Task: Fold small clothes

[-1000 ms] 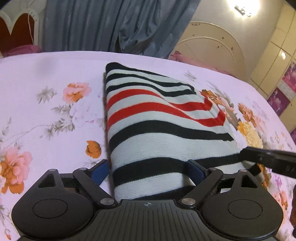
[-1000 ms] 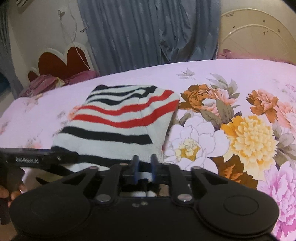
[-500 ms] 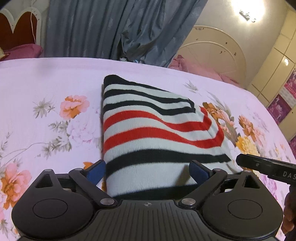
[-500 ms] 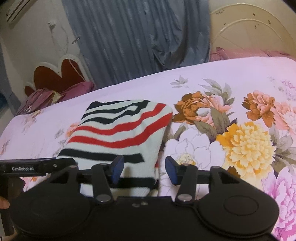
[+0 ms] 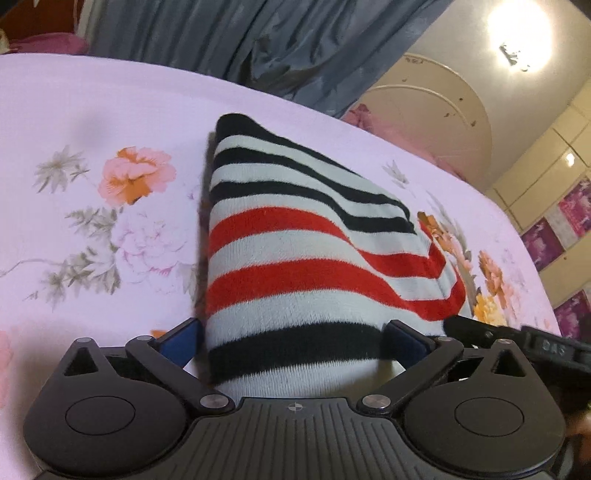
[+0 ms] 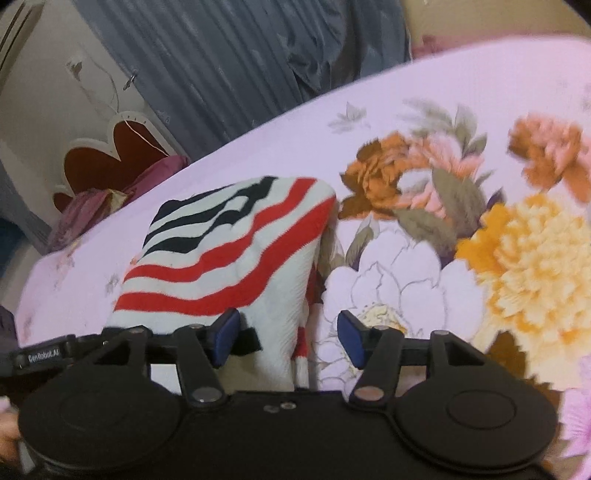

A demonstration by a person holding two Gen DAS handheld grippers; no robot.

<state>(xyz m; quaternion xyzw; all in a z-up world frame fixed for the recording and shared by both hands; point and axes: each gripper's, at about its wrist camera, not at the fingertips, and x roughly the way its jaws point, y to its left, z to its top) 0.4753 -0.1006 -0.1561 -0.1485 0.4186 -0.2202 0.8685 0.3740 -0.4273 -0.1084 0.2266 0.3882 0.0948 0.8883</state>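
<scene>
Now one striped garment [image 5: 295, 266] lies folded on the bed [image 5: 92, 122], on a pink sheet printed with flowers. Its bands run white, black and red: in the left view two red stripes cross the middle, with three thin black ones beyond them and one broad black band at the near end.

Two grippers work at its near edge. The left gripper [image 5: 291, 345] has its jaws spread wide and opening further; the garment's near end sits between the two blue pads [image 5: 181, 341], which stand at either side of it without pinching it. The right gripper [image 6: 288, 338] is also opening, released. Its left pad lies over the garment's near right corner, its right pad over the bare sheet, and the cloth's right edge falls in the gap between them, not clenched.

Each camera catches part of the other gripper at its frame edge. Behind the bed hangs one grey-blue curtain [image 5: 258, 44], and one ceiling lamp [image 5: 513, 22] glows.
</scene>
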